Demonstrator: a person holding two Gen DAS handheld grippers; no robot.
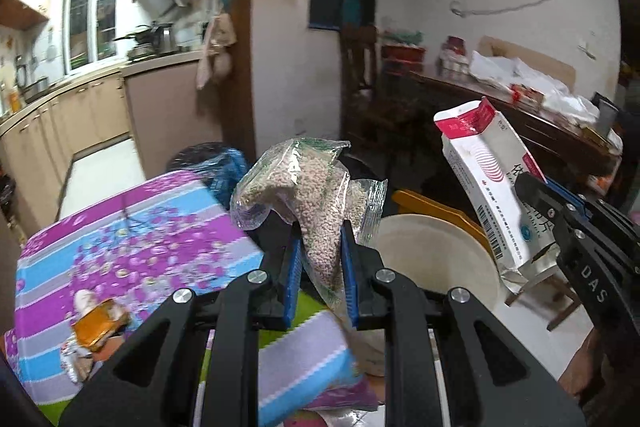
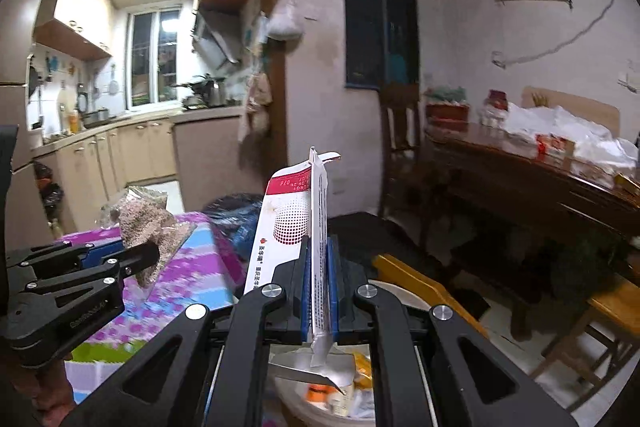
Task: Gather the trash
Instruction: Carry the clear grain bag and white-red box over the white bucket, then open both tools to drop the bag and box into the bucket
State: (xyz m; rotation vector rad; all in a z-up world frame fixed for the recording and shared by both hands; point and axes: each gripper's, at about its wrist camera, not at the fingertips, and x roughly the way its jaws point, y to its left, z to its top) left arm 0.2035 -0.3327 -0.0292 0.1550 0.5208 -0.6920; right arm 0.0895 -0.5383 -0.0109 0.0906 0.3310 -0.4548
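Observation:
My left gripper [image 1: 320, 247] is shut on a clear plastic bag of small beige pellets [image 1: 308, 195], which sticks up between its blue pads. The same bag [image 2: 146, 223] and left gripper [image 2: 148, 257] appear at the left of the right wrist view. My right gripper [image 2: 320, 251] is shut on a flattened white and red carton [image 2: 298, 227], held upright by its edge. That carton [image 1: 488, 183] and right gripper [image 1: 532, 195] show at the right of the left wrist view. A cream bin [image 1: 436, 259] stands just below and ahead, with trash inside it [image 2: 344, 391].
A table with a purple and blue flowered cloth [image 1: 132, 247] lies at the left, with an orange wrapper [image 1: 98, 325] on it. A yellow wooden chair [image 2: 416, 283] stands behind the bin. A dark wooden table [image 2: 532, 183] with bags lies at right. A kitchen opens at back left.

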